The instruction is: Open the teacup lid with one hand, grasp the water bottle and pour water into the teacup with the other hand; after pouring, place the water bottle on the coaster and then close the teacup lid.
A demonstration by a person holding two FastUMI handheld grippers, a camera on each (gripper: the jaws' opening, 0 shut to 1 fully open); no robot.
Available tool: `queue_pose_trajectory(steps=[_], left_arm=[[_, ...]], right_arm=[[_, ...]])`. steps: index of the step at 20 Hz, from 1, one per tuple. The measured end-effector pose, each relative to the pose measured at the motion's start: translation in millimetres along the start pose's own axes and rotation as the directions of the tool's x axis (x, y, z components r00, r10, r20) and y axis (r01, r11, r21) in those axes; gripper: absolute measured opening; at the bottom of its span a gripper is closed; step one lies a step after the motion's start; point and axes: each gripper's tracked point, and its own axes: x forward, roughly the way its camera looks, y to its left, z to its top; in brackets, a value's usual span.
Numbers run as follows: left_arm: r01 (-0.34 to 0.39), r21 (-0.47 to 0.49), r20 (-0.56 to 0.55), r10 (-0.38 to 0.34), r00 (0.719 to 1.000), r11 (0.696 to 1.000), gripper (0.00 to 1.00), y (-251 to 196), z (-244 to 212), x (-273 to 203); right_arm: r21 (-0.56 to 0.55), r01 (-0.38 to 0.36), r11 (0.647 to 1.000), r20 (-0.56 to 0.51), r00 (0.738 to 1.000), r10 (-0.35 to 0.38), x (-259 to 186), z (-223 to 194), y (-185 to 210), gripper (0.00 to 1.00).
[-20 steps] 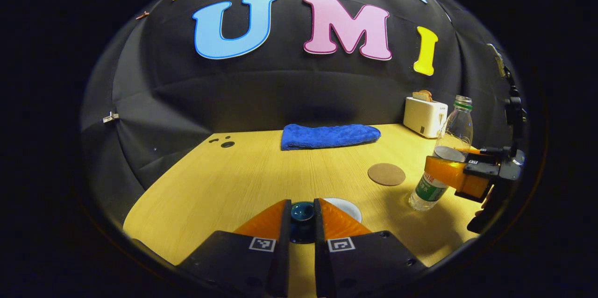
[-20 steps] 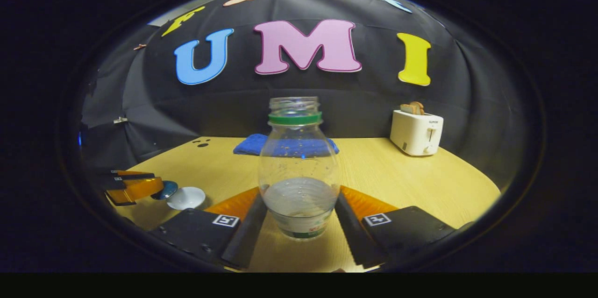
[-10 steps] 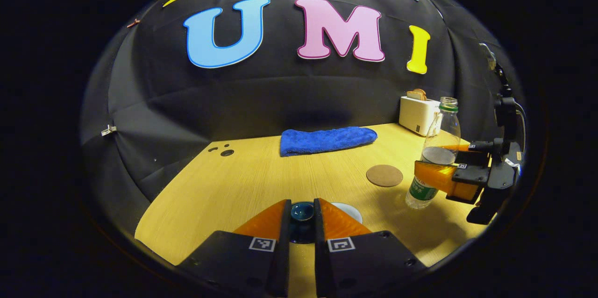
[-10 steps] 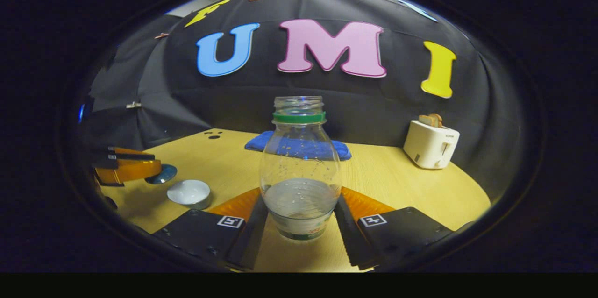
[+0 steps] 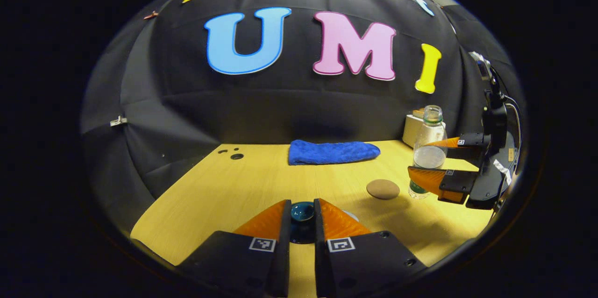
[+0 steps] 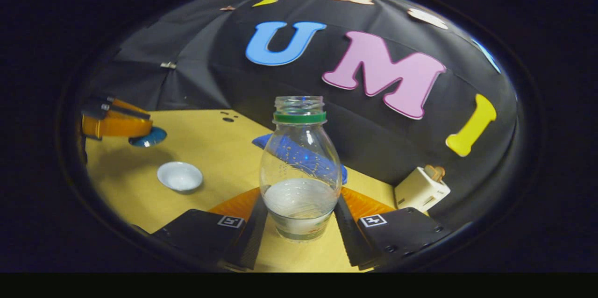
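My left gripper is shut on the knob of the dark blue teacup lid and holds it in the air. In the right gripper view the left gripper holds the lid up and to the left of the open white teacup. My right gripper is shut on the lower body of a clear uncapped water bottle, which is part full. The bottle hangs off the table beyond the round brown coaster, held by the right gripper. The table looks tilted in the right gripper view.
A folded blue towel lies at the back of the wooden table. A white toaster with toast stands at the back right, behind the bottle. Black cloth walls close the table in at the back and left.
The right gripper has lifted the bottle off the table and rolled, so the table now slants in its view. The left gripper has carried the lid higher above and away from the cup.
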Motion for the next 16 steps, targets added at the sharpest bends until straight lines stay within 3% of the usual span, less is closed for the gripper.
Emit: queue_pose_trajectory(steps=[2, 3, 6, 8, 11, 16], left_arm=[[-0.028, -0.012, 0.011, 0.028, 1.000, 1.000, 0.26, 15.0, 0.1, -9.7], [-0.041, -0.021, 0.017, 0.042, 0.999, 0.999, 0.26, 22.7, 0.0, -13.9], [-0.068, -0.043, 0.015, 0.068, 0.998, 0.997, 0.29, 41.8, -6.4, -25.2], [-0.092, -0.029, 0.015, 0.092, 0.996, 0.995, 0.26, 53.4, -12.0, -30.9], [-0.105, -0.032, 0.005, 0.105, 0.994, 0.994, 0.29, 61.3, -17.1, -38.9], [-0.097, -0.045, -0.004, 0.097, 0.995, 0.994, 0.26, 66.0, -22.1, -39.7]], right_arm=[[-0.094, -0.013, 0.996, -0.019, 1.000, 0.011, 1.8, -4.6, 3.2, 0.70], [-0.139, -0.020, 0.990, -0.031, 0.999, 0.016, 2.3, -7.4, 5.0, 0.75], [-0.273, -0.025, 0.962, -0.055, 0.998, 0.011, 5.3, -13.7, 6.3, 0.75], [-0.343, -0.041, 0.939, -0.067, 0.998, 0.019, 10.3, -12.4, 13.3, 0.75], [-0.404, -0.081, 0.911, -0.070, 0.996, 0.057, 16.2, -10.3, 31.1, 0.74], [-0.493, -0.158, 0.855, -0.089, 0.987, 0.132, 23.4, -13.8, 67.2, 0.75]])
